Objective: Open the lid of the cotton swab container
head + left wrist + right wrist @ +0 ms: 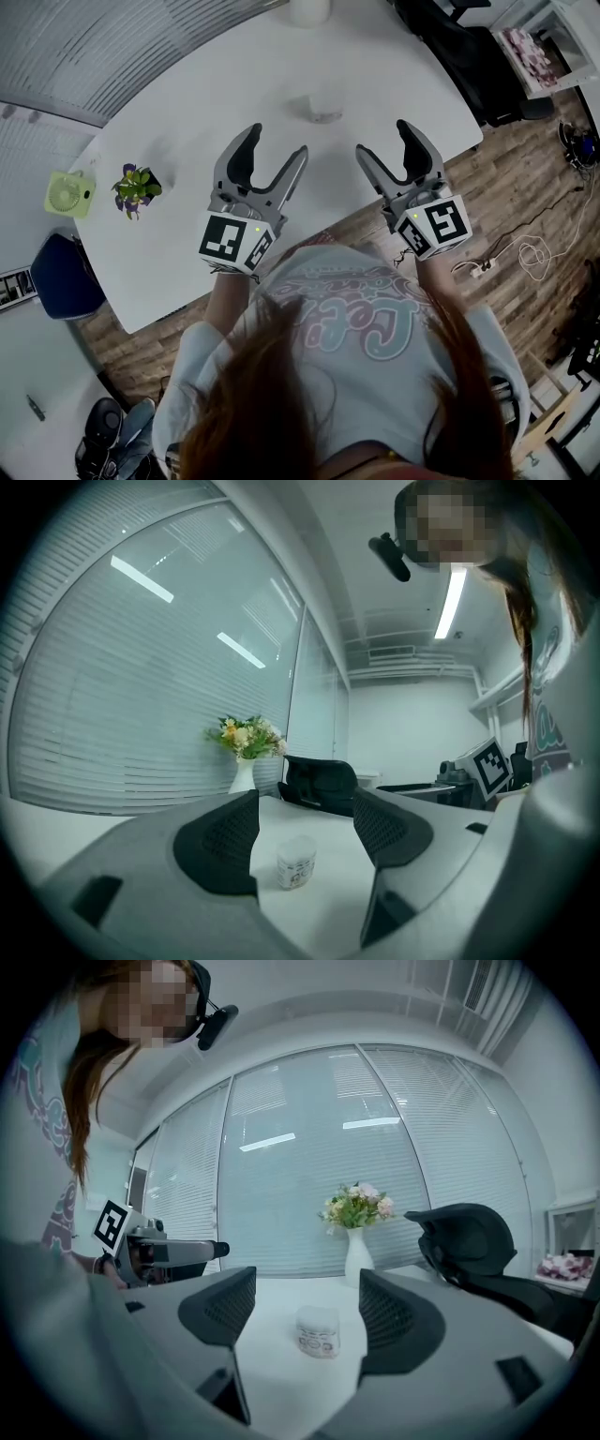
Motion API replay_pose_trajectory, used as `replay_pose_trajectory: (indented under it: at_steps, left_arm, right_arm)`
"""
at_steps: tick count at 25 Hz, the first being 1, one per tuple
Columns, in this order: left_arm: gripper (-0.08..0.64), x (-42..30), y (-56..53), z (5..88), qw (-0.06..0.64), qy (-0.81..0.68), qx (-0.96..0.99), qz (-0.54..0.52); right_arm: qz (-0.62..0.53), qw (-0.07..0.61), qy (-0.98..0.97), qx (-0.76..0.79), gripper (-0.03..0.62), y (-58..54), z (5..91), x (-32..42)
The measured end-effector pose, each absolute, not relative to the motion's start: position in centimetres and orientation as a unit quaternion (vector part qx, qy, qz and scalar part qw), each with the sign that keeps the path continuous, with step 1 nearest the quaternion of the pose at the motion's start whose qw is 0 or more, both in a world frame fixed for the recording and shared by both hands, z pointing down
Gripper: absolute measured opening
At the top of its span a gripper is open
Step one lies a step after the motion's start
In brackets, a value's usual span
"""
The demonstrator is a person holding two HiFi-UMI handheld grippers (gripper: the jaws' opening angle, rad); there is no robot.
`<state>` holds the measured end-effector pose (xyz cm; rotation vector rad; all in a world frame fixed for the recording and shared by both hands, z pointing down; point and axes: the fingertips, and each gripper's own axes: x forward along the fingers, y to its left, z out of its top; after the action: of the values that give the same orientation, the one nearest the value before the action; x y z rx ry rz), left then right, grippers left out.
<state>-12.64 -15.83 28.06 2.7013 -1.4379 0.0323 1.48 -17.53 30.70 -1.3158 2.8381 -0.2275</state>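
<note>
Holding left gripper (277, 141) and right gripper (382, 138) side by side above the near edge of the table (187, 234). Jaws on both spread wide, gripping nothing. Sighting the container (324, 108) upright on the table, well ahead, framed between the jaws in each gripper view (lid on, untouched). Beyond it, a vase (357, 1252) of flowers.

Left gripper (305, 832) fingers apart; cotton swab container (296, 862) beyond, untouched.

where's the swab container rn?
The cotton swab container stands on the white table, head view upper centre, ahead of the gap between left gripper and right gripper, touching neither.
</note>
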Motion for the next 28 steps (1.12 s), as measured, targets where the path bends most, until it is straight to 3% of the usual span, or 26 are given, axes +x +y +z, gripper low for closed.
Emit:
replay_pose_trajectory:
  at_steps: [14, 28]
  left_arm:
    - [0.285, -11.9, -19.3, 29.6, 0.050, -0.442, 0.895, 0.012]
    - [0.285, -9.2, -22.3, 34.0, 0.032, -0.398, 0.913, 0.077]
  right_arm:
    - [-0.070, -0.004, 0.901, -0.428, 0.331, -20.7, 31.4, 1.5]
    - [-0.076, -0.019, 0.913, -0.400, 0.331, -23.2, 32.0, 2.4]
